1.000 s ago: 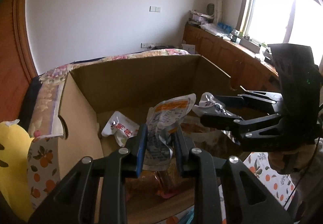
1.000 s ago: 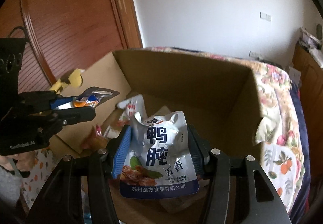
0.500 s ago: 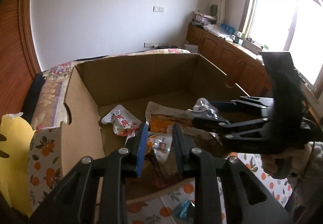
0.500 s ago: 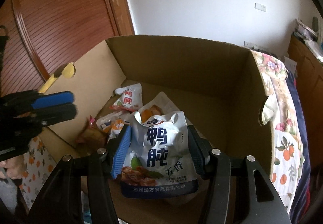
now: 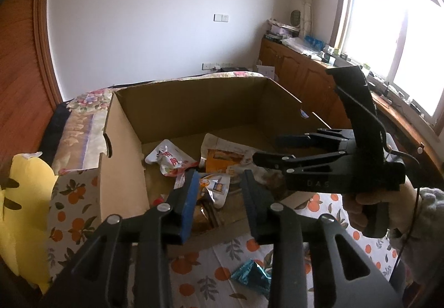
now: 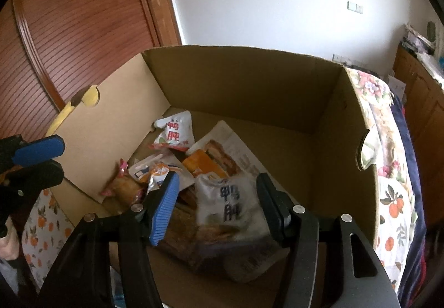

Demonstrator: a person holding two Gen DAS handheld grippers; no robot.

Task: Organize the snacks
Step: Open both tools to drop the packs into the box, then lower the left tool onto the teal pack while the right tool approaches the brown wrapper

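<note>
Teal packet (image 5: pixel 251 276) lies on the cloth (image 5: pixel 199 260) outside the box (image 5: pixel 125 169), just below and ahead of the left gripper (image 5: pixel 220 197), jaws spread, empty. Left is nearer. Right gripper (image 6: pixel 217 198) also spread over the box; blurred white pouch (image 6: pixel 230 205) between its jaws, loose, on the snack pile (image 6: pixel 177 161).

The black plastic left claw (image 5: pixel 219 191) carries silver screws and a blue ribbed pad on one finger. The matching black right claw (image 6: pixel 217 197) bears faint "DAS" lettering, a thin black cable, and a pale knitted sleeve at its holder's wrist.
</note>
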